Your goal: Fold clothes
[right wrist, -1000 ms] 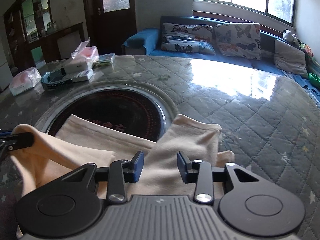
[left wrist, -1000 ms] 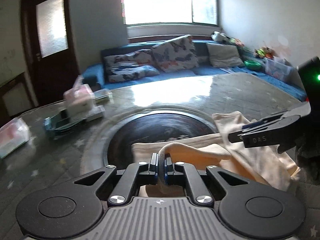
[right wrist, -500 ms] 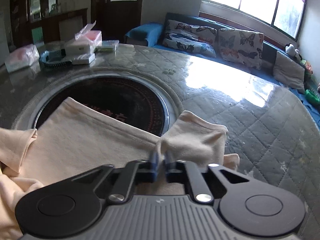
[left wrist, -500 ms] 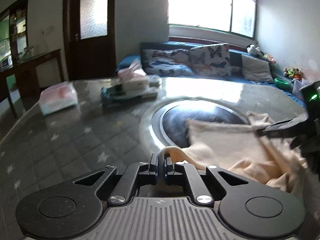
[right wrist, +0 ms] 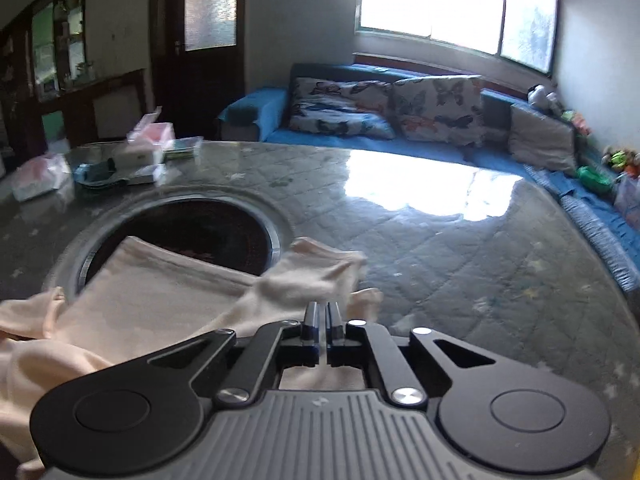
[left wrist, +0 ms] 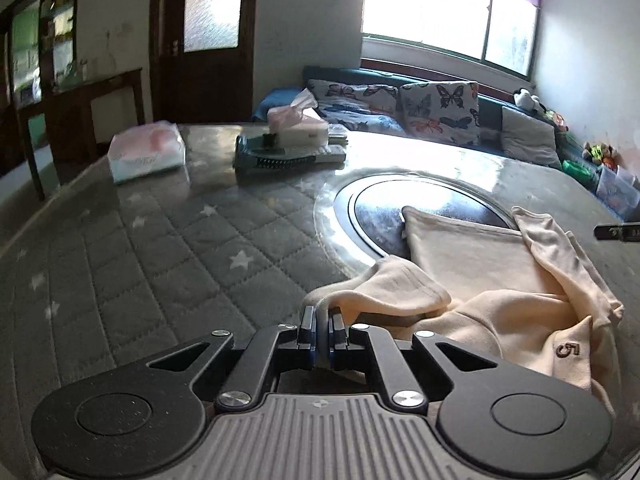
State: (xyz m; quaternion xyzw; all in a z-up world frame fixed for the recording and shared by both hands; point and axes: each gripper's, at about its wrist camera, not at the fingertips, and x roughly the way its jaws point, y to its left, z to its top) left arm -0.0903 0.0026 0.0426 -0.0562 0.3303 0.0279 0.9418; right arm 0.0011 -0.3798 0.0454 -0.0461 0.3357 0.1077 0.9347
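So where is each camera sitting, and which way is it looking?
Left wrist: on the left gripper, looking across the table toward the door; its fingers pinch a cream shirt.
Right wrist: on the right gripper, facing the sofa; its fingers pinch the shirt too.
Both show the shirt, table, sofa and window.

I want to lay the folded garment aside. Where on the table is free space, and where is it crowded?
Free: the quilted top right of the garment, toward the sofa; also the near-left stretch between the tissue pack and the round inset. Crowded: the far-left corner with the tissue box.
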